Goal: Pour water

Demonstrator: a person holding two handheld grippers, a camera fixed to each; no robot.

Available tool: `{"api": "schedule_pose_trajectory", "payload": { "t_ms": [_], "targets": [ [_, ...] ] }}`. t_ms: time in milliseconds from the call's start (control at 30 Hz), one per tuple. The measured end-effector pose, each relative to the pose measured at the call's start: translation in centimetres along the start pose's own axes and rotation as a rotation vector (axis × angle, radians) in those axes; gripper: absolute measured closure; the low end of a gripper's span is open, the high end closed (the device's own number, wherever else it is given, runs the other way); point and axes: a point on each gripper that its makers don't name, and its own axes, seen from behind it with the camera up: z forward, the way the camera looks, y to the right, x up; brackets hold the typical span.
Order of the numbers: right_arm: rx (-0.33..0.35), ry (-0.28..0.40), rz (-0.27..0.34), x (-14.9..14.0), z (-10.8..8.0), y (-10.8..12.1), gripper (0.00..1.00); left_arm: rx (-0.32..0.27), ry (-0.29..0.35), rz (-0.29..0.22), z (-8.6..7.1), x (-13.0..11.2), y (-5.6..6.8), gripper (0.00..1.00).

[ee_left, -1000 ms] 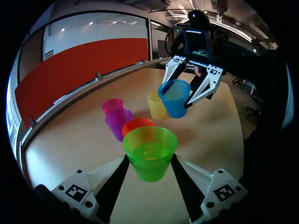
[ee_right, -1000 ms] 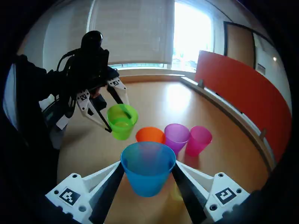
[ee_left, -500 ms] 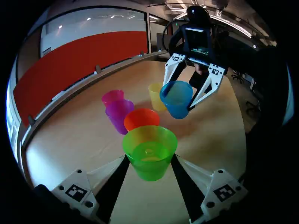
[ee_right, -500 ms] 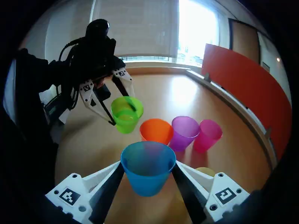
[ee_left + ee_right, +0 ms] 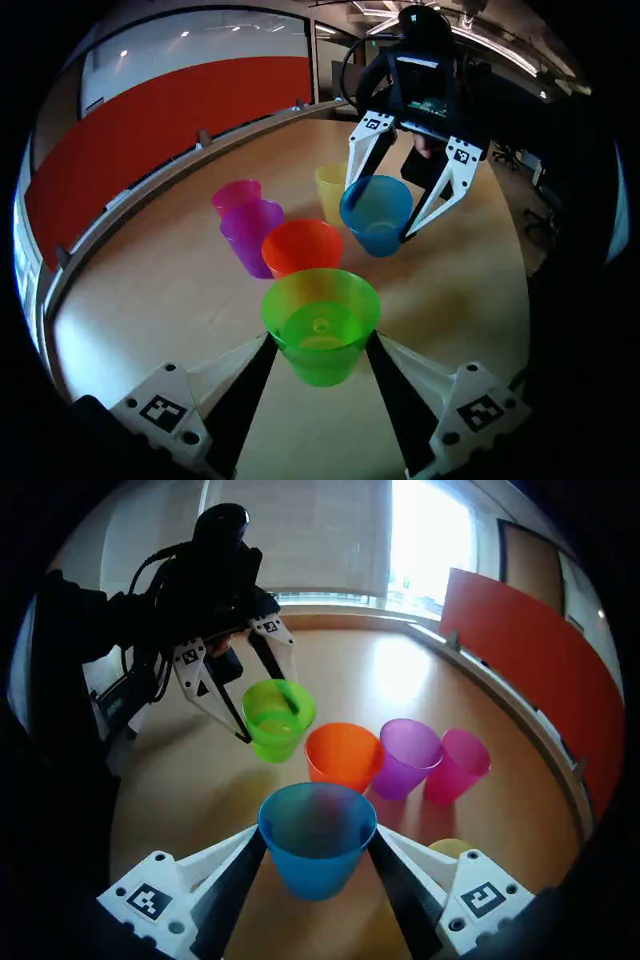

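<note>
My left gripper point(image 5: 321, 352) is shut on a green cup point(image 5: 321, 324) with some liquid at its bottom, held upright above the wooden table point(image 5: 448, 280). Opposite it, my right gripper point(image 5: 317, 856) is shut on a blue cup point(image 5: 317, 837), also upright. In the left gripper view the blue cup point(image 5: 376, 214) hangs between the far gripper's white fingers. In the right gripper view the green cup point(image 5: 278, 718) hangs in the far gripper, left of the orange cup. An orange cup point(image 5: 302, 248) stands on the table between the two held cups.
Purple point(image 5: 252, 237), pink point(image 5: 236, 197) and yellow point(image 5: 331, 190) cups stand on the table by the orange one point(image 5: 344, 754). A red partition point(image 5: 160, 120) runs along the table's far edge. A person in dark sleeves point(image 5: 72, 640) holds the grippers. Bare table lies to the right in the left gripper view.
Both held cups have moved closer to the cluster of standing cups. The orange cup now sits nearer and more fully in view between them. Both grips are unchanged.
</note>
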Motion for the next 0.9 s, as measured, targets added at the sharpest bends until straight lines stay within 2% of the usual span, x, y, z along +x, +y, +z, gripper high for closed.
{"api": "schedule_pose_trajectory", "payload": {
  "t_ms": [900],
  "targets": [
    [0.012,0.000,0.016,-1.5,1.2,-0.4,0.11,-0.018,-0.026,0.003,1.0,-1.3,0.1,0.20]
  ]
}}
